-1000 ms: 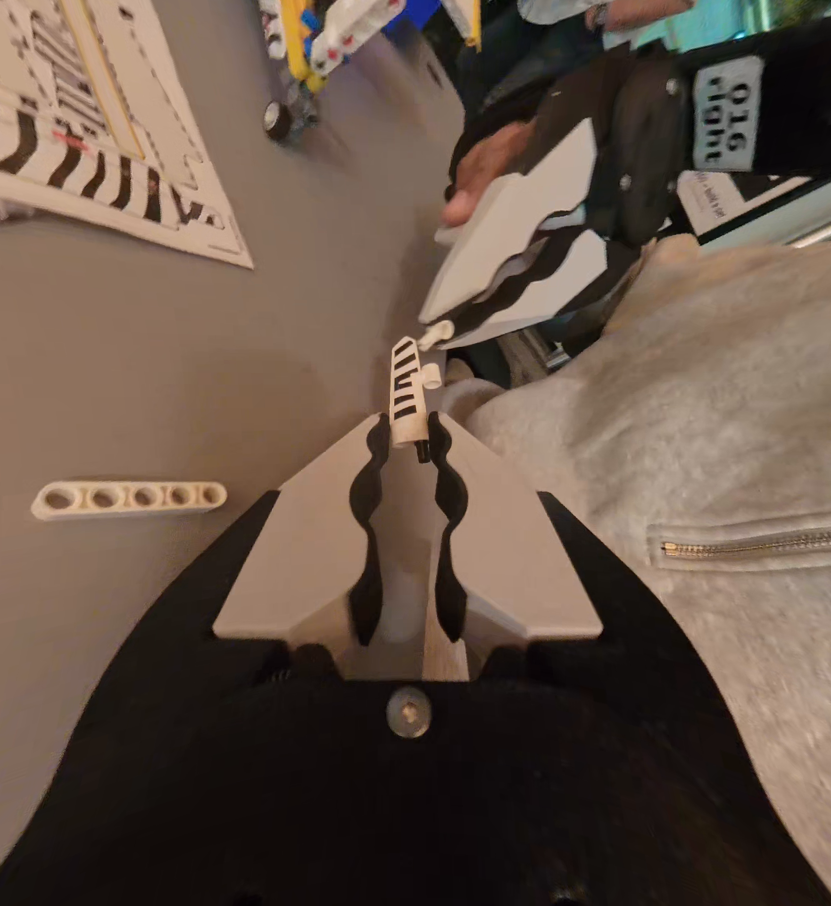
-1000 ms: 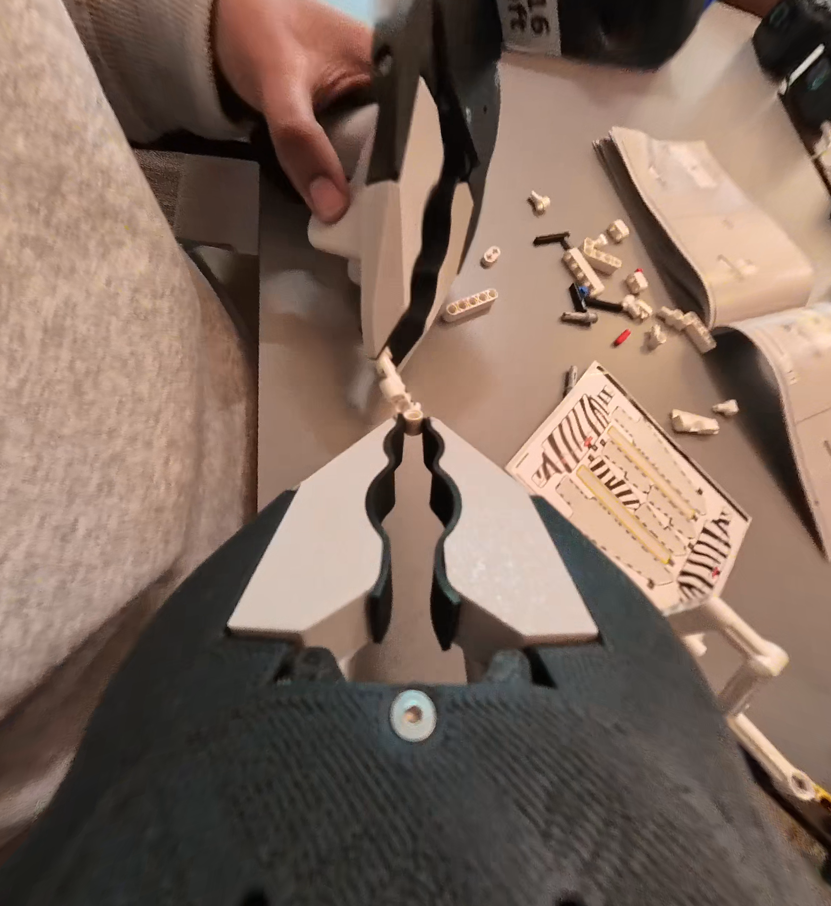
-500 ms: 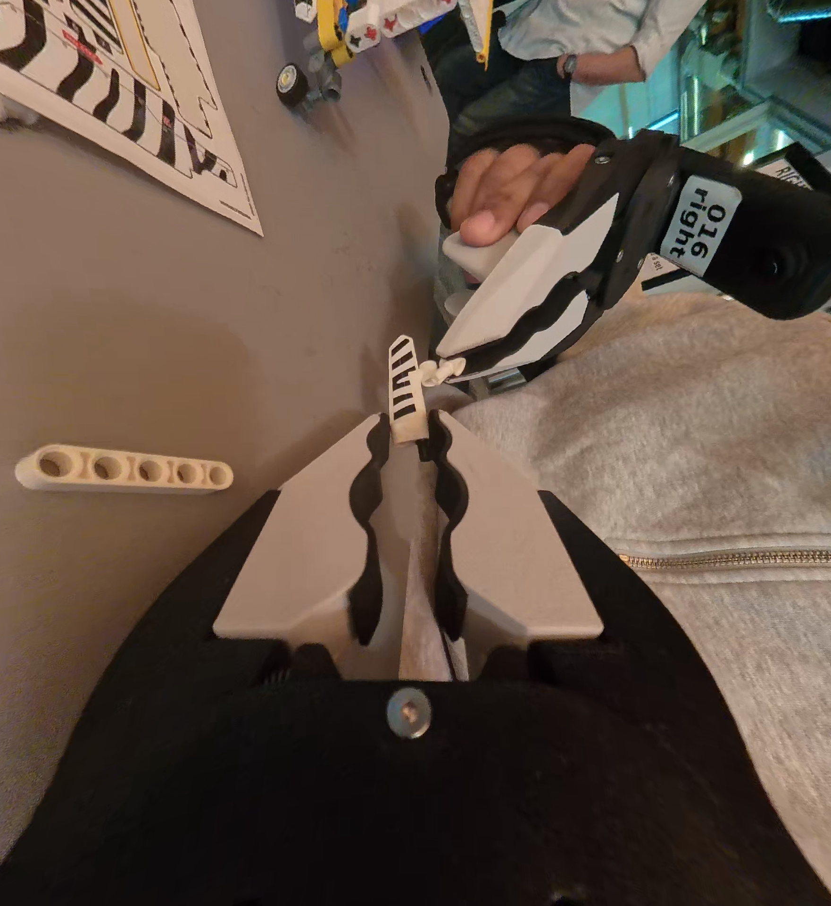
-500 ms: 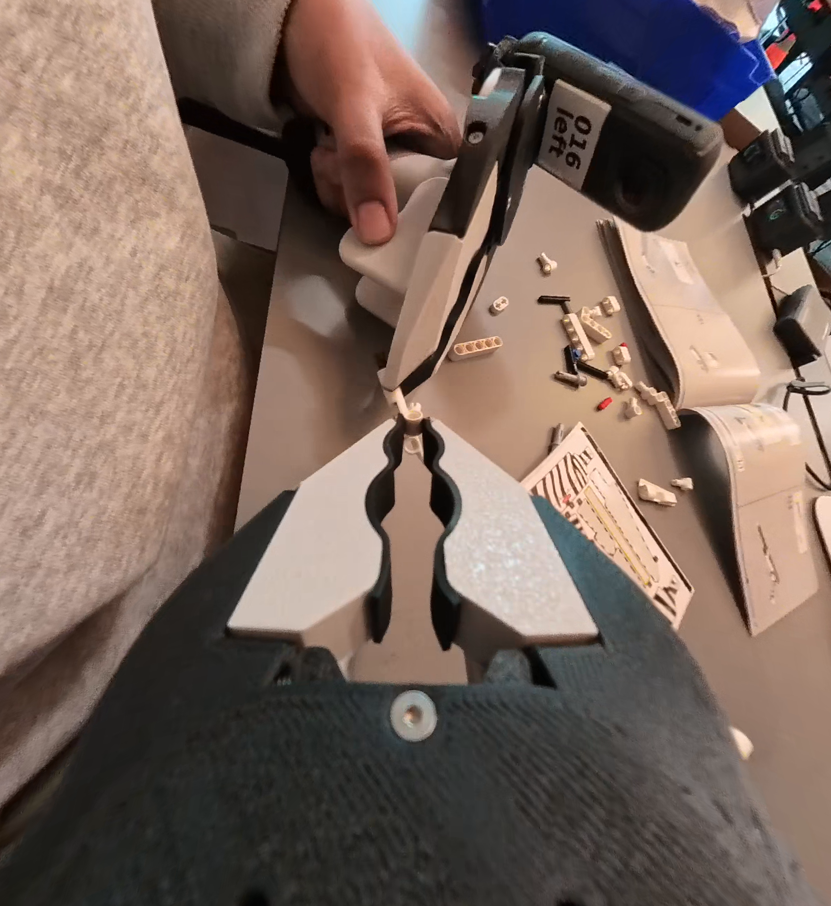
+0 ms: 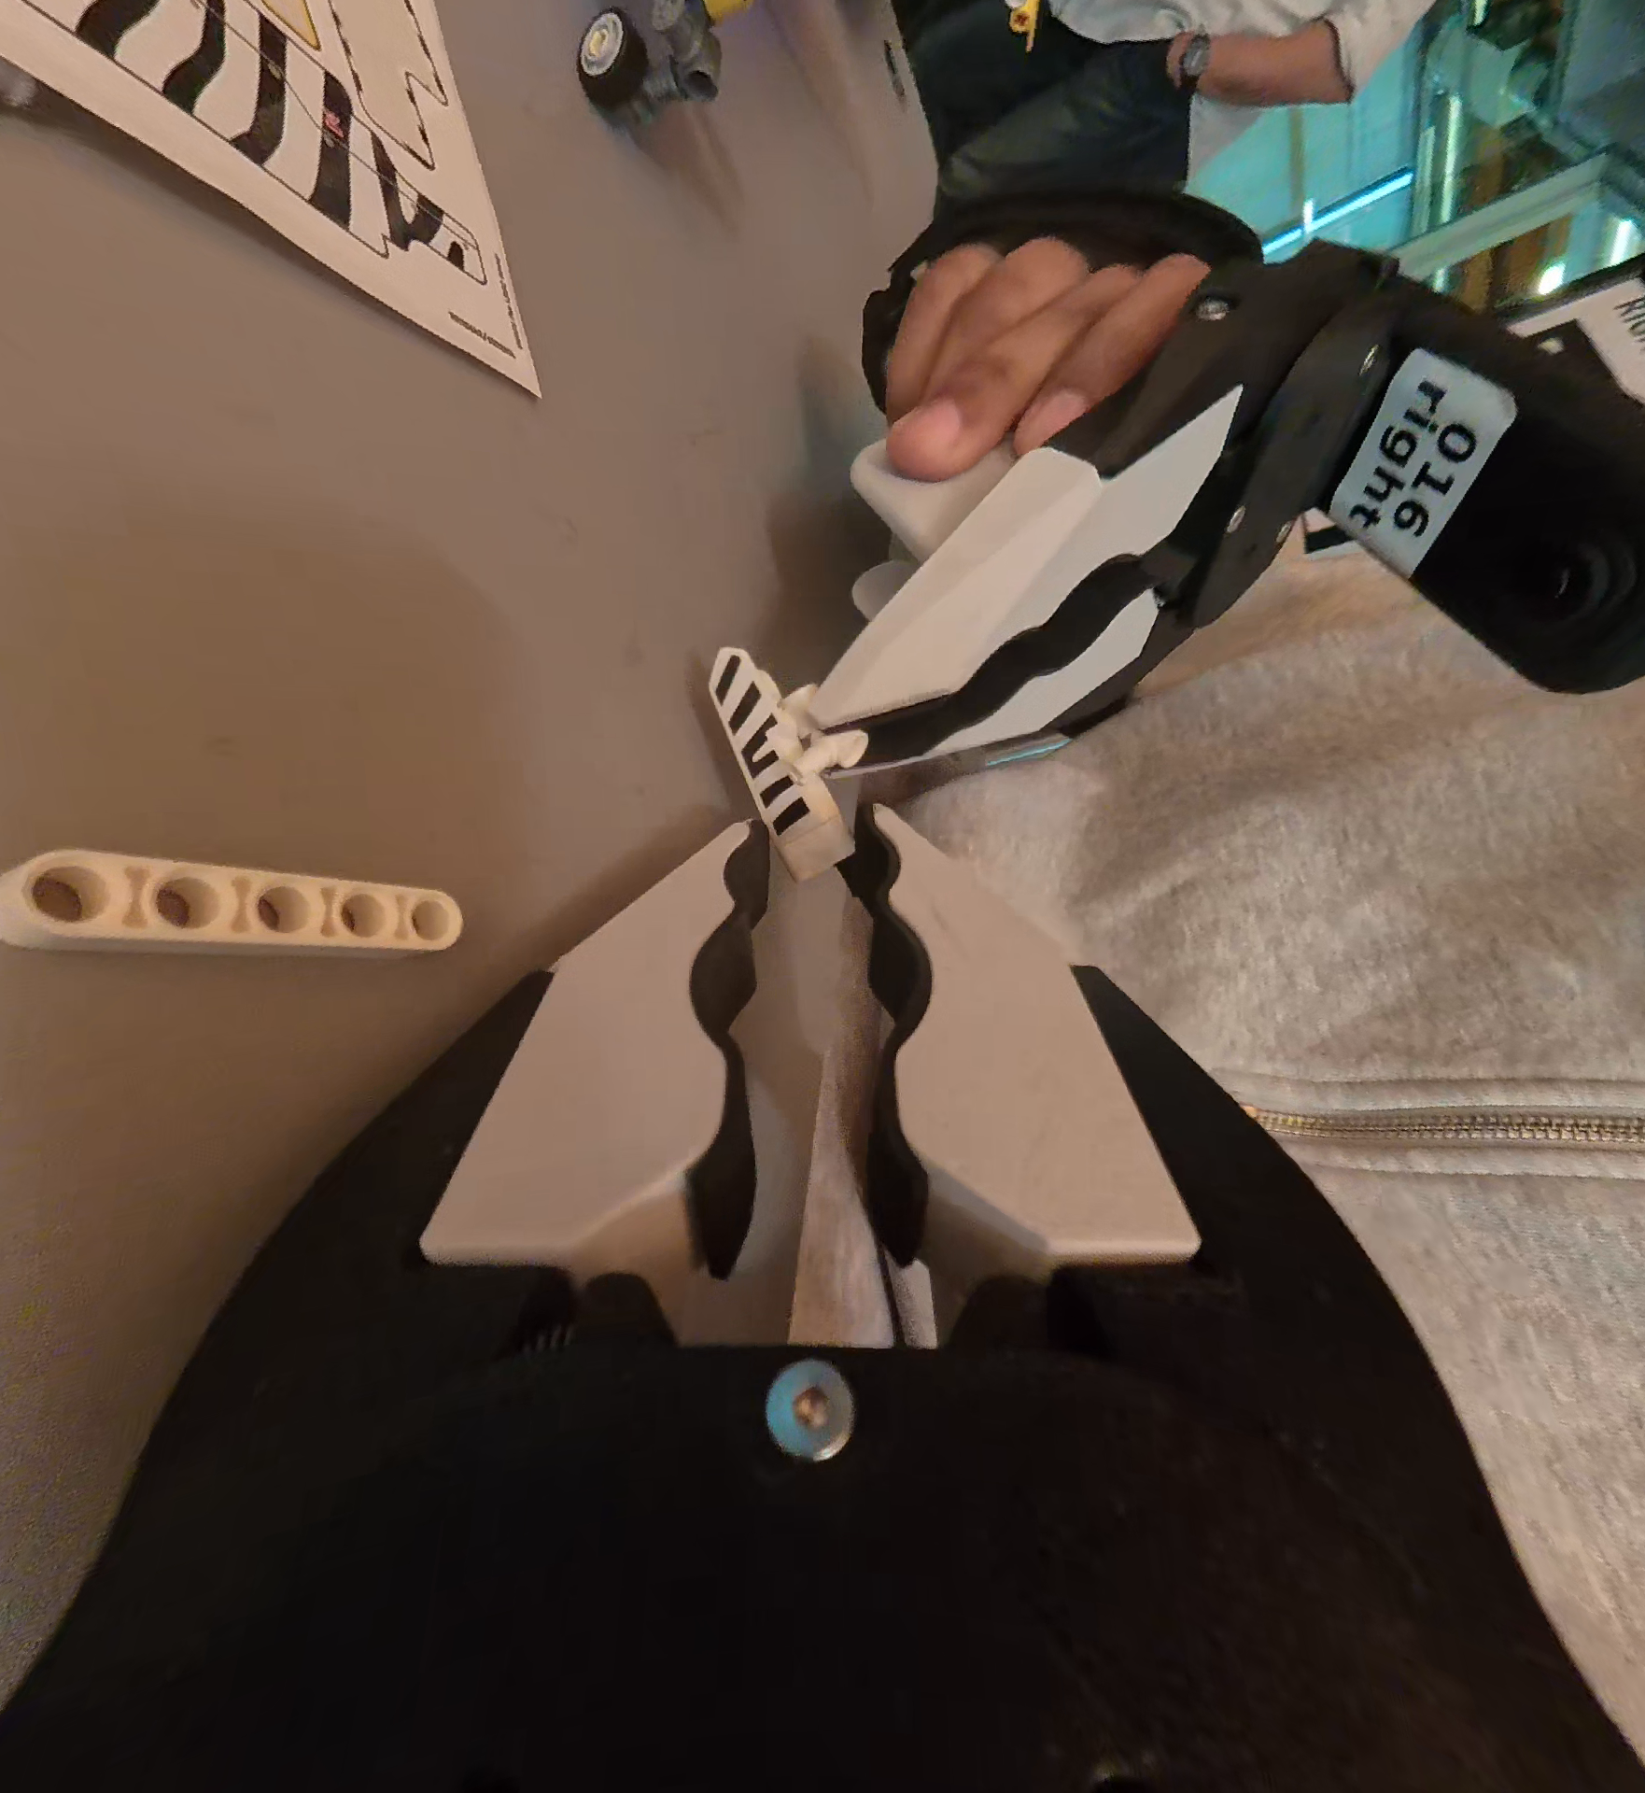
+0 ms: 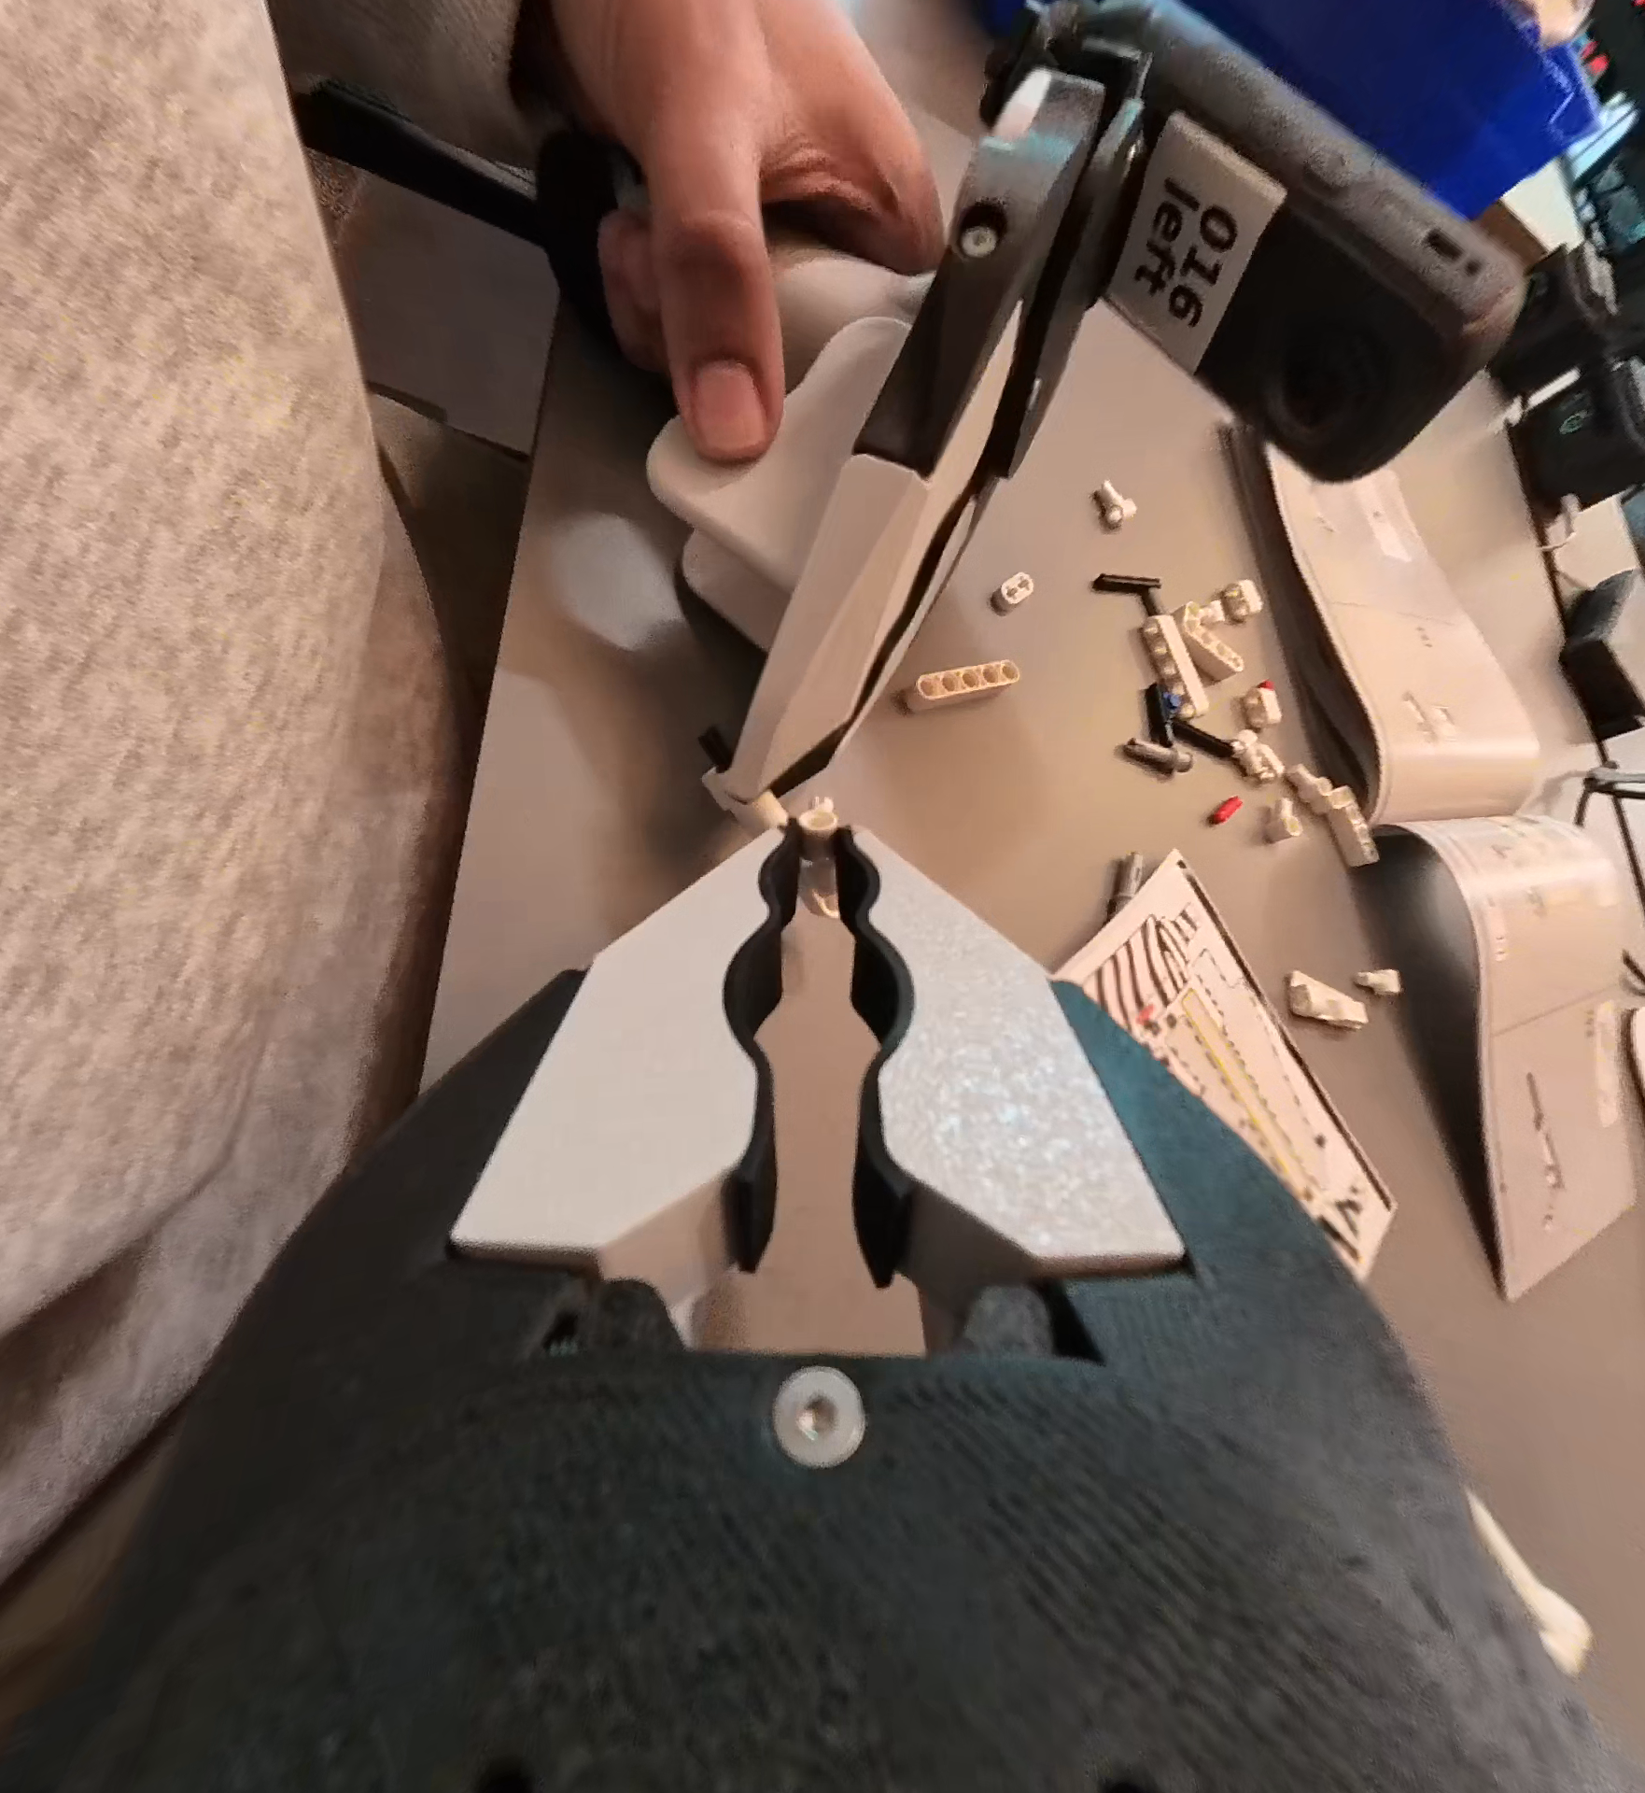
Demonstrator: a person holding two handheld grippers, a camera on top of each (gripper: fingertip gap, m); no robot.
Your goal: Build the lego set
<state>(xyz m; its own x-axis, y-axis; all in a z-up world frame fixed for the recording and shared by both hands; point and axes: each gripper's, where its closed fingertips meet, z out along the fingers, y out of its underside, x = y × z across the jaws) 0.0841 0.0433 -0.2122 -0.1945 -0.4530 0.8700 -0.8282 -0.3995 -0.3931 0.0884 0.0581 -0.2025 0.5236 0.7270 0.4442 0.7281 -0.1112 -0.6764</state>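
Striped lego piece [image 5: 778,766] sits pinched at the tip of the left tool [image 5: 804,859], just off the worktop [image 5: 217,582] edge, above the person's grey sweater [image 5: 1381,922]. A second ago the right tool [image 5: 828,742] was well apart from the striped piece; now it has closed in, narrowed on a small white connector [image 6: 816,825] that touches the piece's side. Judging by this, the join is under way but probably not seated. The five-hole beam [image 5: 217,917] lies unused beside the striped piece.

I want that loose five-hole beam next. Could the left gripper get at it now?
Probably not yet: the left gripper is shut on the striped piece. The beam itself lies uncovered on the table.
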